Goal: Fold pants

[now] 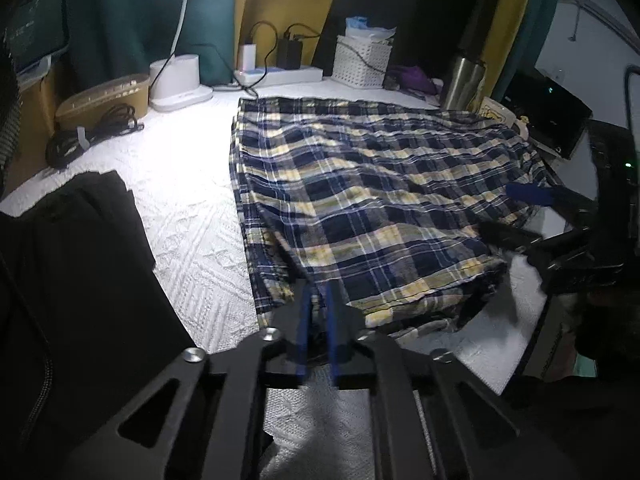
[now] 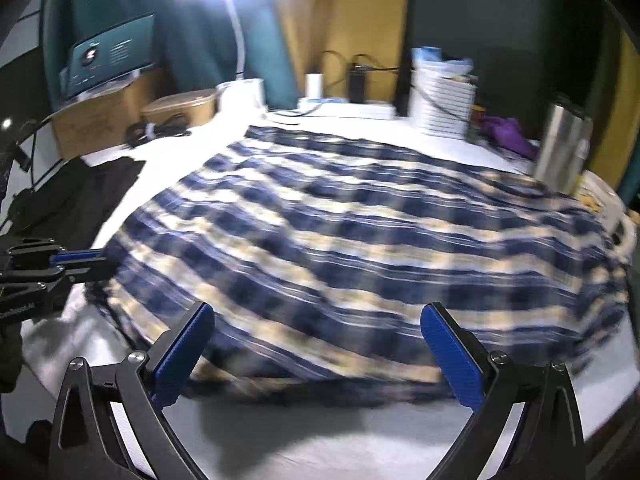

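Plaid pants point(image 1: 360, 184) lie flat on the white-covered bench point(image 1: 192, 216). Left gripper point(image 1: 318, 292) fingers pinched on the near hem corner; right gripper point(image 2: 316, 336) fingers spread wide, nothing held, likely lining up the other corner.

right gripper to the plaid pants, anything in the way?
Nothing visible. The right gripper hangs open just short of the near edge of the navy-and-cream plaid pants, with only bare white textured cloth between. The left gripper is shut at the pants' near left corner, off to the side.
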The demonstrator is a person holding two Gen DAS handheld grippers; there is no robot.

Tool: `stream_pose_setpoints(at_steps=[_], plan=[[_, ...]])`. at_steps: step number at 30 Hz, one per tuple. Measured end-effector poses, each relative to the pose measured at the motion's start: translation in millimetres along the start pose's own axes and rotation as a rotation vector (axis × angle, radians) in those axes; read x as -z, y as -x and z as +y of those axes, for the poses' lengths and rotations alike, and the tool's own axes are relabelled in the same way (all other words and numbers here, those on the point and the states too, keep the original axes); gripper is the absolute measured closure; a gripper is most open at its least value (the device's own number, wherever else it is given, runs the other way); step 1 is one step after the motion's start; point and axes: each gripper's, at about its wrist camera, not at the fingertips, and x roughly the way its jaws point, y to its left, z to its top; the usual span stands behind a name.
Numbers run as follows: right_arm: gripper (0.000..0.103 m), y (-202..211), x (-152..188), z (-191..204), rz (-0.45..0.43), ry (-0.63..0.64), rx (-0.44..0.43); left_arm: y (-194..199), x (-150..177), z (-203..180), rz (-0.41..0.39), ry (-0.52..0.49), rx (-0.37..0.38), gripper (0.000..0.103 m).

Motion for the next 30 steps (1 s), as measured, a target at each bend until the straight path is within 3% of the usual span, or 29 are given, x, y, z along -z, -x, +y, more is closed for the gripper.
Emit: stream_pose_setpoints(at_steps=[10,23,30], plan=[[0.000,-16,14,21,0.071,0.064,0.013,25,6,6,-0.051,0.018,0.001,0.102],[0.000,-3,36,25,0.065,0.054,0.009,15,30,7,0.020,0.000,-0.057,0.102],[0.000,12,35,11,0.039,0.022,-0.012,16,22,10,0.054,0.006,-0.062,0.101]])
